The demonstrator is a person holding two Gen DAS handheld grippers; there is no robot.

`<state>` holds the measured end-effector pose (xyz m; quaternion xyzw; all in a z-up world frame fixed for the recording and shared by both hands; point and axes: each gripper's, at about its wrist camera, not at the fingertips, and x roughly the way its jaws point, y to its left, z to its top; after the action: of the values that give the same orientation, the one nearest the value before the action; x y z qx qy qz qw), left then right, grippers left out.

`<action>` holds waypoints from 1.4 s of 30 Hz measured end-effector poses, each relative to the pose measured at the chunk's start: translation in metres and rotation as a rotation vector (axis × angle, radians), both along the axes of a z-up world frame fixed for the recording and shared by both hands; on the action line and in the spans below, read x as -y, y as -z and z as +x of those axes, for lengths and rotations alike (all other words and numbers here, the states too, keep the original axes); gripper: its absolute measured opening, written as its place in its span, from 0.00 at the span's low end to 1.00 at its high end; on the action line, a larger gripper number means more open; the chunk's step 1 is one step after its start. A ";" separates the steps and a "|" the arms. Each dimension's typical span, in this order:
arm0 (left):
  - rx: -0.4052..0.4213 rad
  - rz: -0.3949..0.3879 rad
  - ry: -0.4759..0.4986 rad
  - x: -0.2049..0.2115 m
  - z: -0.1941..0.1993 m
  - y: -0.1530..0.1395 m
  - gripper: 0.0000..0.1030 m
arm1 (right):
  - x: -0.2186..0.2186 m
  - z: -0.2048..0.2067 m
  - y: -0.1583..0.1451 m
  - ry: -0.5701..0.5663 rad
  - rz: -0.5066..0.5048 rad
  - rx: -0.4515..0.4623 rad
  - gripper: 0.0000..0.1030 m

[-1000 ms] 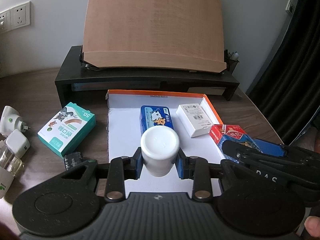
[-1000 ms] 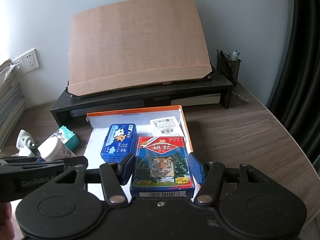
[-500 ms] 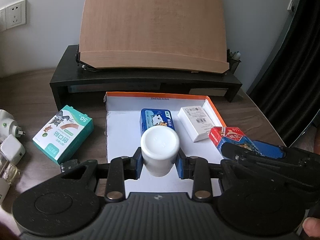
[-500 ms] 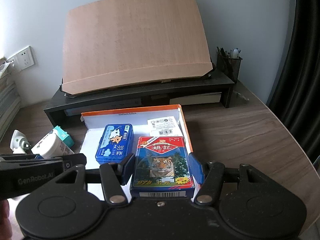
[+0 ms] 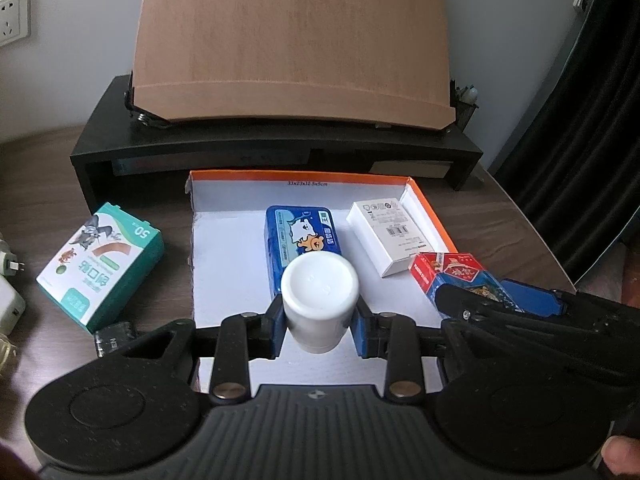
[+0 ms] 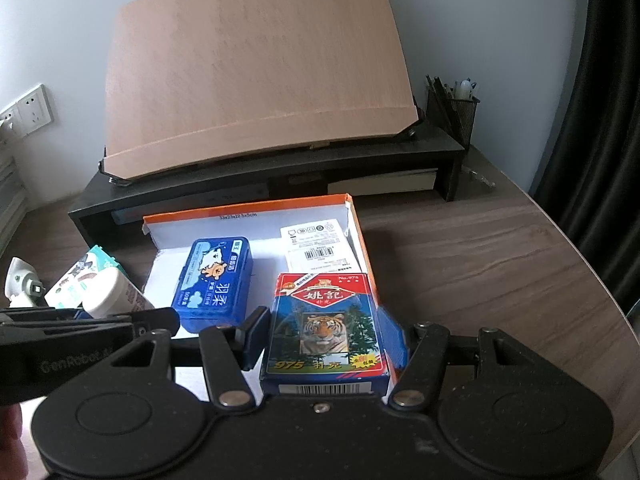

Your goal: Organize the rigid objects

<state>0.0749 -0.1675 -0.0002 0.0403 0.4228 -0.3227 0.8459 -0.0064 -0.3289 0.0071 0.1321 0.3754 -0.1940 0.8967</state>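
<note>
My left gripper (image 5: 318, 324) is shut on a white bottle (image 5: 319, 300), held over the front of the orange-rimmed white tray (image 5: 224, 248). My right gripper (image 6: 325, 336) is shut on a playing-card box with a tiger picture (image 6: 326, 330), held above the tray's (image 6: 352, 216) right front corner. Inside the tray lie a blue tin (image 5: 302, 244) (image 6: 214, 280) and a white labelled box (image 5: 390, 236) (image 6: 316, 246). The left wrist view also shows the card box (image 5: 448, 276) in the right gripper; the right wrist view shows the white bottle (image 6: 106, 294) at the left.
A teal plaster box (image 5: 102, 268) lies left of the tray, with a small dark object (image 5: 114, 338) and white plug adapters (image 5: 8, 300) nearby. Behind stands a black riser (image 5: 276, 152) bearing a tilted wooden board (image 5: 292, 40). A mesh pen holder (image 6: 454, 110) stands at the far right.
Both grippers have edged forward and slightly down toward the tray, each keeping its grip. The tray and the items in it look larger and nearer.
</note>
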 end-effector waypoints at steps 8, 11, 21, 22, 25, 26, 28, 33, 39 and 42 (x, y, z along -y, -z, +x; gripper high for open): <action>-0.015 0.002 -0.006 0.002 0.003 0.004 0.32 | 0.000 0.003 0.004 -0.008 0.008 -0.016 0.69; -0.017 0.002 -0.011 0.001 0.003 0.004 0.32 | -0.001 0.004 0.005 -0.016 0.007 -0.021 0.69; -0.016 0.005 -0.030 0.000 0.003 0.005 0.32 | 0.000 0.007 0.009 -0.032 0.011 -0.048 0.70; -0.018 0.005 -0.029 0.001 0.003 0.005 0.32 | 0.000 0.007 0.010 -0.038 0.012 -0.053 0.69; -0.021 0.006 -0.026 0.004 0.002 0.006 0.32 | -0.001 0.003 0.007 -0.045 -0.023 -0.042 0.71; -0.023 0.006 -0.024 0.005 0.002 0.007 0.32 | -0.001 0.001 0.005 -0.045 -0.031 -0.036 0.71; -0.022 0.008 -0.017 0.008 0.000 0.008 0.32 | 0.001 -0.003 0.003 -0.034 -0.041 -0.023 0.71; -0.028 0.015 0.001 0.016 -0.004 0.011 0.32 | 0.010 -0.018 -0.003 0.009 -0.049 0.009 0.75; -0.056 0.037 0.034 0.029 -0.007 0.021 0.33 | 0.014 -0.034 -0.011 0.031 -0.057 0.029 0.76; -0.064 0.034 0.040 0.030 -0.010 0.020 0.38 | 0.013 -0.042 -0.015 0.037 -0.061 0.043 0.76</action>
<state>0.0645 -0.1973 -0.0207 0.0528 0.4541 -0.3337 0.8244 -0.0485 -0.3423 0.0224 0.1158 0.3472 -0.2192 0.9044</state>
